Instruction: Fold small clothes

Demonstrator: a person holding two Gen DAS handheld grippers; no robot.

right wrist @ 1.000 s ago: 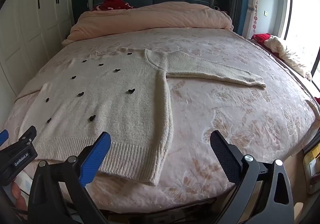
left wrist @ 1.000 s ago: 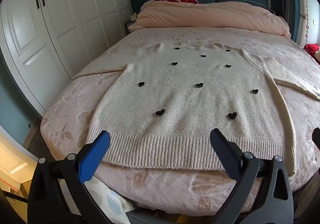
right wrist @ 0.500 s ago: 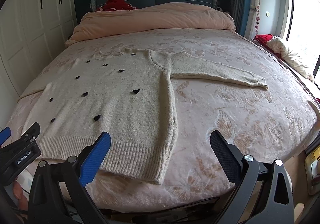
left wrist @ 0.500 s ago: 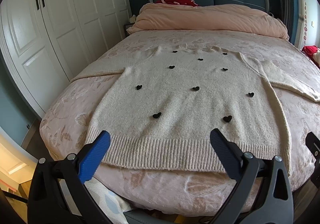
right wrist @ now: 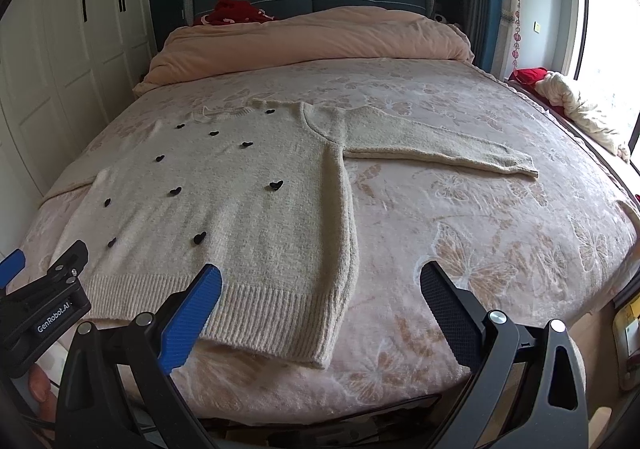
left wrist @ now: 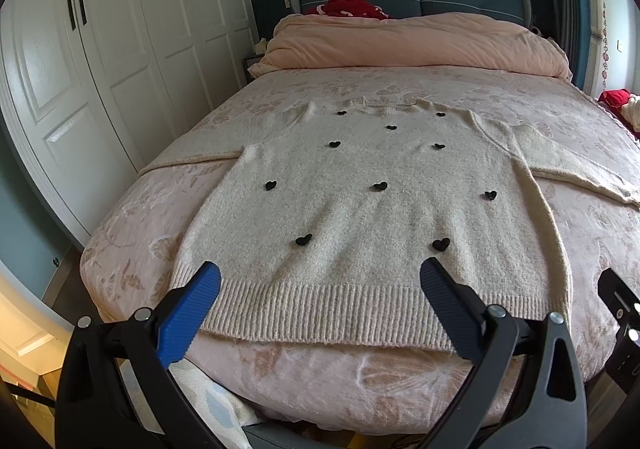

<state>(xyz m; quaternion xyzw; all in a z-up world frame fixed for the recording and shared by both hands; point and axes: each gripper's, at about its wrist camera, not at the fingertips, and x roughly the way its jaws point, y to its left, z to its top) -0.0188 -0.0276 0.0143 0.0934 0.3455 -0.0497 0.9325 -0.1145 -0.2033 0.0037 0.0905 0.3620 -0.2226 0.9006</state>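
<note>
Sweater (left wrist: pixel 360 209): lay flat and face up on the bed (left wrist: pixel 400 377), hem at the near edge, neck toward the headboard, both sleeves spread out sideways.
Fabric: looked like a thick, fuzzy knit, so probably soft, limp and fairly light; likely to sag and stretch when lifted, not slip.
Hearts (left wrist: pixel 303 239): small black trims dotted over the front; they could snag, so better left unpinched.
Left gripper (left wrist: pixel 320 285): empty, fingers spread wide, held over the ribbed hem (left wrist: pixel 320 313) without touching it.
Right gripper (right wrist: pixel 320 285): empty, fingers spread wide, over the sweater's near right corner.
Right sleeve (right wrist: pixel 440 147): stretched flat, cuff well apart from the body.
Hold: judged best at the cuff or shoulder seam, pinching both layers of knit.
Stage: folding not yet begun.
</note>
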